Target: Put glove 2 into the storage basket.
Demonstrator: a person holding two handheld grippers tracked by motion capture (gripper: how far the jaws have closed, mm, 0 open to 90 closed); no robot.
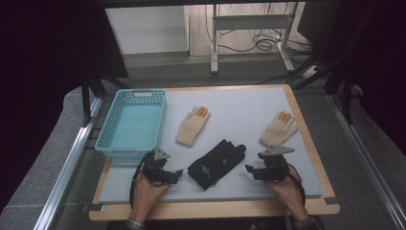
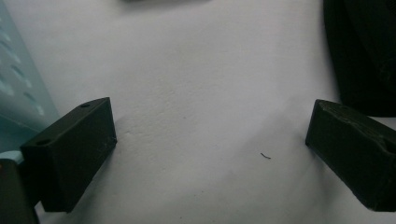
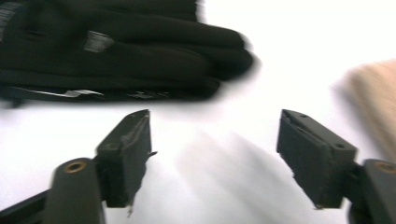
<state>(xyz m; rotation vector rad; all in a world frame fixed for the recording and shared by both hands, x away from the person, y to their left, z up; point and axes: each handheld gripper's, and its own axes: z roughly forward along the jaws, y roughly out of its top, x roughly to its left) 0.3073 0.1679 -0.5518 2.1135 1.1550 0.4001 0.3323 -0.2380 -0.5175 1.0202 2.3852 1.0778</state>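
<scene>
A black glove (image 1: 216, 163) lies flat on the grey mat, between my two grippers. Two cream gloves with orange fingertips lie farther back, one (image 1: 192, 125) mid-table and one (image 1: 279, 128) at the right. My left gripper (image 1: 178, 173) rests low at the black glove's left, jaws wide open over bare mat (image 2: 210, 140), the glove's dark edge (image 2: 364, 51) at the upper right. My right gripper (image 1: 250, 170) sits just right of the black glove, open with nothing between its jaws (image 3: 215, 154). The glove's fingers (image 3: 140, 51) lie beyond them, apart from the pads.
A turquoise plastic basket (image 1: 106, 139) stands at the table's left, its wall (image 2: 18, 93) close beside my left gripper. The mat lies on a wooden board with a front edge (image 1: 215, 208) near the person's hands. Table legs and cables stand beyond the far edge.
</scene>
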